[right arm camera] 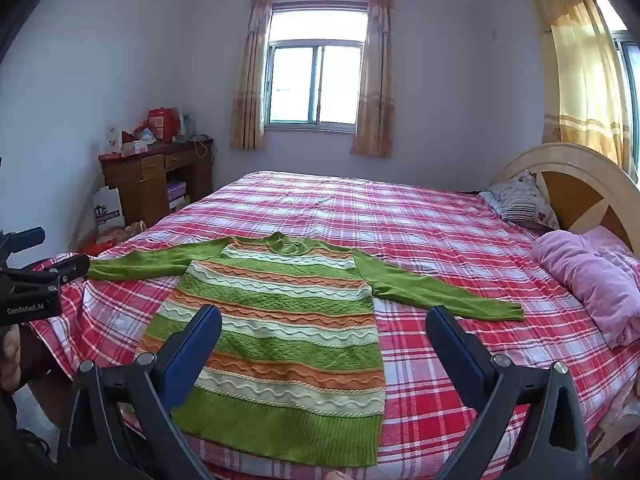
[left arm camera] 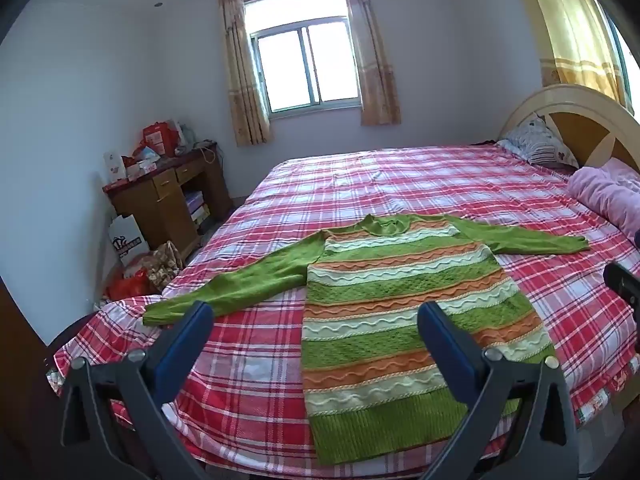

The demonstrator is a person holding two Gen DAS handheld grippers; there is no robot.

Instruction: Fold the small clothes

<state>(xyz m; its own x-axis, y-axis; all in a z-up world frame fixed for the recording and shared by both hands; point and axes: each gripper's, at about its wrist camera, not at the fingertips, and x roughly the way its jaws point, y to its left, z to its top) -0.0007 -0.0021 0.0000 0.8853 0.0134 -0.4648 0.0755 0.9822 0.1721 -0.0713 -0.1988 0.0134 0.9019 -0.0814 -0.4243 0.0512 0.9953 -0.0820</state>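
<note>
Sweater (left arm camera: 404, 312) lies flat, front up, on the bed (left arm camera: 400, 184), near the bed's front edge. Knit is green with orange and pale wavy stripes; hem toward the cameras, collar toward the window (left arm camera: 304, 64). Both green sleeves are spread out sideways, the one on the left angling down toward the bed's near corner, the one on the right reaching toward the headboard (left arm camera: 580, 120) side. Garment not yet folded.

Left claw (left arm camera: 316, 328): fingers spread fully wide, nothing between them, nothing touched. It hovers above the bed's front edge, tilted downward; in its view the left finger overlaps the left sleeve's cuff and the right finger overlaps the sweater's lower body, but whether either is close to the fabric cannot be told.

Right claw (right arm camera: 324, 332): likewise spread fully, empty, hovering over the sweater's lower right part and the plaid sheet beside it.

Right wrist view shows the left claw at the left edge with part of the person's hand (right arm camera: 10, 356) below it.

Pink blanket (right arm camera: 588, 284) is bunched near the headboard, well apart from the sweater. Pillow (right arm camera: 520, 200) beside it. Wooden desk (right arm camera: 152, 184) stands in the far left corner.
</note>
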